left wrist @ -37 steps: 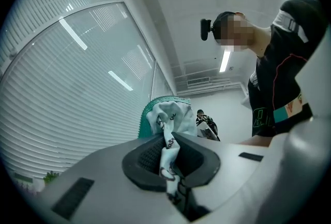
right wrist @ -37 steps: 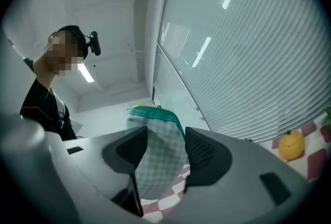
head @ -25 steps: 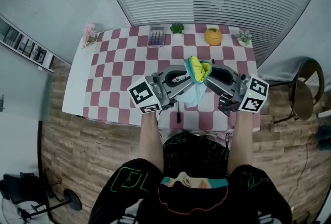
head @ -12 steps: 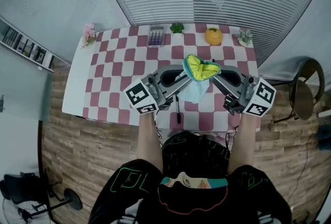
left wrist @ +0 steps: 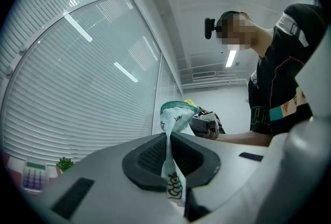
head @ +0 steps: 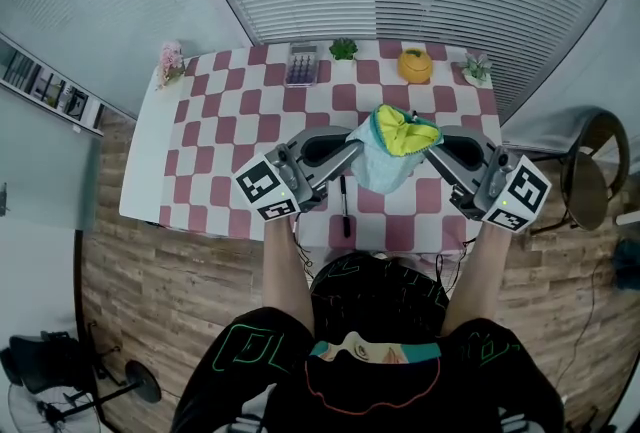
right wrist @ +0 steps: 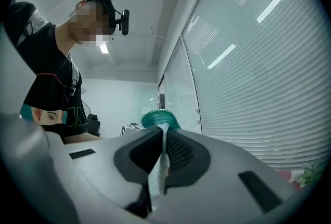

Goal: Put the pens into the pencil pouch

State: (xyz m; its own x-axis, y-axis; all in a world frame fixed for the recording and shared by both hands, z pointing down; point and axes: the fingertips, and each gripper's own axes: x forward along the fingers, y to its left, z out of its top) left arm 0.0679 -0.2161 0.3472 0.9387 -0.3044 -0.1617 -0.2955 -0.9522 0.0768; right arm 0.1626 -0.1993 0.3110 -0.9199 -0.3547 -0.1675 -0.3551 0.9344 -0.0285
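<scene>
Your left gripper has its fingers clamped on the left edge of the pencil pouch. In the left gripper view the pale printed fabric is pinched flat between the two dark pads, and those fingers have just been closing on it. Your right gripper grips the opposite edge the same way. In the right gripper view a strip of the same fabric runs up between the pressed pads to the teal zip band, and these fingers have also just closed, with the cloth between them. The pouch hangs between the two sets of fingers, held up off the desk. Its mouth faces upward and is spread so the yellow lining shows, while the body sags below the fingertips. A black pen lies on the checked cloth below your left fingers and nearer to you, apart from them and outside the pouch. Beyond the fingers, along the far edge of the desk, stand a calculator, a small potted plant and a yellow-orange ornament, all well apart from both grippers.
</scene>
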